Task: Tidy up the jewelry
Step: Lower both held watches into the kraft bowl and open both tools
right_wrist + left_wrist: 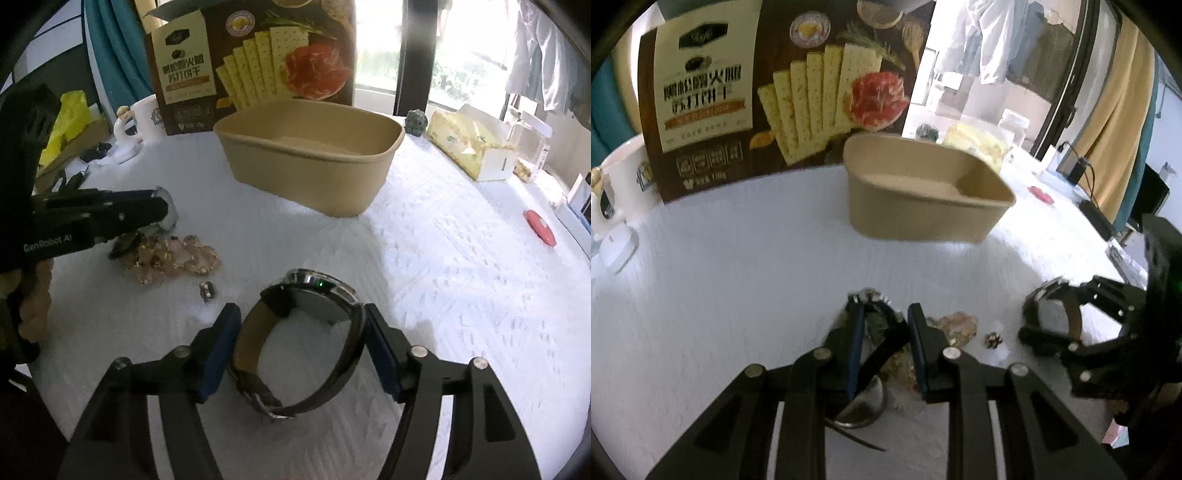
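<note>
The right gripper (301, 328) clamps a leather-strap watch (306, 343) — pads pressing both sides of its loop — near the white table (443, 258). Left of it, the left gripper (884, 317) grips a second watch (875, 306) (partly hidden) over pink beads (173, 258). The tan box (314, 162) sits farther back.

My left wrist camera looks down its fingers, close over the white table (738, 258); my right does likewise from farther right. Both share the kraft paper tub (923, 206) and cracker box (255, 66).
</note>
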A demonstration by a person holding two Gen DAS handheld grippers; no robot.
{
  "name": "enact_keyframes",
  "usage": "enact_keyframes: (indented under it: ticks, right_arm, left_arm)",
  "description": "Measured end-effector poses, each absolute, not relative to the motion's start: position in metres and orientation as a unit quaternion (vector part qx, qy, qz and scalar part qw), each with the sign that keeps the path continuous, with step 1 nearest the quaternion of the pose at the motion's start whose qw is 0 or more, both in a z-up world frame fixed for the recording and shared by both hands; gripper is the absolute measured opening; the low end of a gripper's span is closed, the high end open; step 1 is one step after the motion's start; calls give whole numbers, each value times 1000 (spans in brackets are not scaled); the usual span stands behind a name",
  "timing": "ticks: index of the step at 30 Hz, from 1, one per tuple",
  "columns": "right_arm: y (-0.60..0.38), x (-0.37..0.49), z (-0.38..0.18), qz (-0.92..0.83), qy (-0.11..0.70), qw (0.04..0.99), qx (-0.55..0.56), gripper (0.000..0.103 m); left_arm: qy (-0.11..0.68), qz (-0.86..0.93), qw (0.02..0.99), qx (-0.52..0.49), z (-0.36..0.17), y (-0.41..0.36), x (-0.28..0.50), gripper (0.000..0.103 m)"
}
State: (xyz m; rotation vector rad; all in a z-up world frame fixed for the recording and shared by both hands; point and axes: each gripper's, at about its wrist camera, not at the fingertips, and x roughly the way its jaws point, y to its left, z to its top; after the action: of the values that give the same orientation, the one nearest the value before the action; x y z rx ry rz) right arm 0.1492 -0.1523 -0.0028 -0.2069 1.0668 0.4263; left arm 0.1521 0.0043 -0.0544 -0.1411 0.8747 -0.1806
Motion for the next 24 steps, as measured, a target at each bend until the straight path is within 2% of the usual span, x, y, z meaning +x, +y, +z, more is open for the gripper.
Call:
enact_keyframes:
  ticks: [3, 6, 7, 17, 24]
  right_arm:
    - [-158, 149, -2, 197, 502, 837, -90, 63]
    - [-162, 147, 0, 197, 500, 839, -89, 49]
    - [-165, 146, 1, 197, 500, 839, -85, 48]
    - [-179, 149, 16, 201, 484, 850, -53, 46]
    - [-178, 170, 44, 212, 448, 867, -46, 46]
  left_arm:
    - [437, -84, 893, -71, -63, 7, 153, 24]
    - [437, -74, 894, -69, -63, 9, 152, 24]
    - [435, -77, 894, -69, -63, 9, 151, 24]
    - [394, -91, 913, -56, -38, 2, 146, 15]
    - [352, -106, 929, -42, -1, -6, 158, 15]
